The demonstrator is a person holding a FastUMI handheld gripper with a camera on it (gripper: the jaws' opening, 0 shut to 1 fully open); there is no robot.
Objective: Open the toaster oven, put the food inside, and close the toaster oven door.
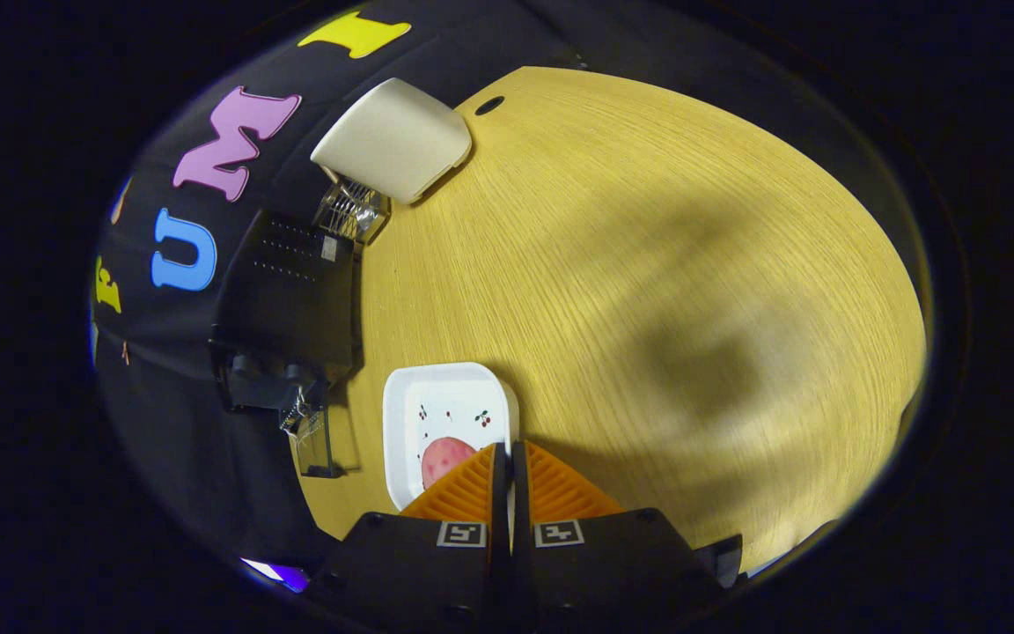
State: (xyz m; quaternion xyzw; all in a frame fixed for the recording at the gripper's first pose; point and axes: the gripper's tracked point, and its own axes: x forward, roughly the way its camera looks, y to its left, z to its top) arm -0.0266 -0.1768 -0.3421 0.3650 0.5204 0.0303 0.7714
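A black toaster oven [287,291] stands against the booth wall, to the left beyond my fingers. Its knobs face the plate, and a glass door panel [313,445] sticks out from its front, which looks swung open. A white square plate [437,396] with small cherry prints lies on the wooden table just ahead of my fingers, beside the oven door. A round pink piece of food [441,458] rests on it, partly hidden by my left finger. My gripper [508,453] hovers over the plate's edge, shut, with nothing visible between the fingers.
A cream-white appliance [393,136] sits farther along the wall past the oven, with a shiny metal rack [350,210] between the two. A cable hole [489,105] is in the table [648,264] near it. A large shadow falls on the wood to the right.
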